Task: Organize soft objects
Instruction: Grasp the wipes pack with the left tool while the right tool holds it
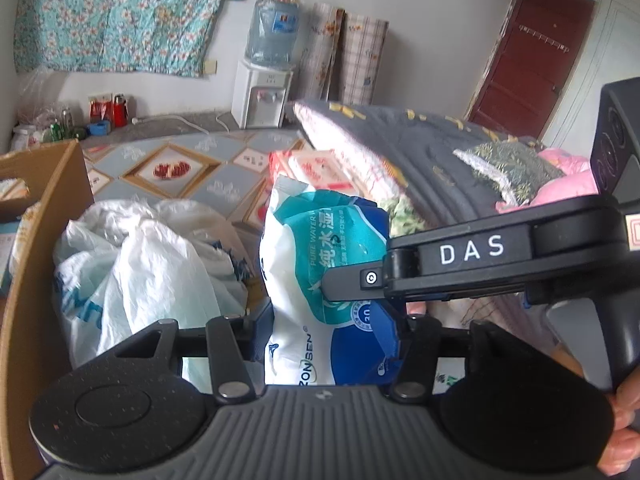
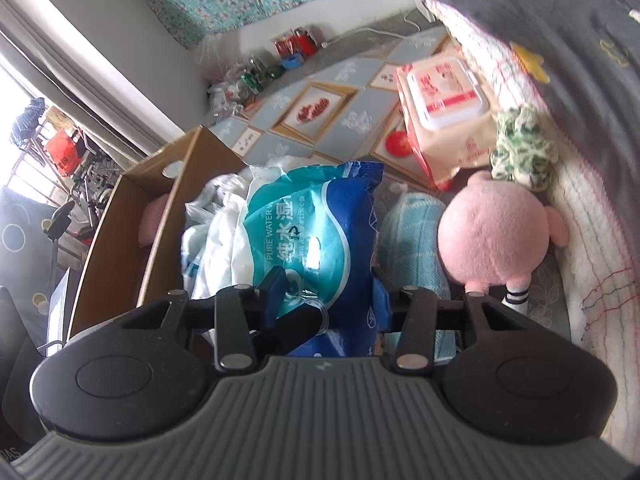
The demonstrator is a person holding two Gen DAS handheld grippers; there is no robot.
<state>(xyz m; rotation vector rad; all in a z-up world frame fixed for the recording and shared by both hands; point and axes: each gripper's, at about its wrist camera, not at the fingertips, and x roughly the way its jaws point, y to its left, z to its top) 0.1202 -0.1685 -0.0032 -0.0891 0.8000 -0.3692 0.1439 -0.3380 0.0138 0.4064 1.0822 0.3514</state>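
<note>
A blue and white wet-wipe pack [image 1: 320, 280] is gripped by both tools at once. The left gripper [image 1: 332, 340] is closed on its lower part, and the right gripper [image 2: 320, 312] is likewise pressed onto it, jaws partly apart. The pack is held above white plastic bags [image 1: 140, 264], right of a cardboard box [image 1: 40, 240]. A pink plush toy [image 2: 488, 236] lies further right.

The left gripper [image 1: 332, 332] is matte black with a ribbed grey base, round silver pivot screws, while the right gripper [image 1: 348, 280] bears white "DAS" lettering.
</note>
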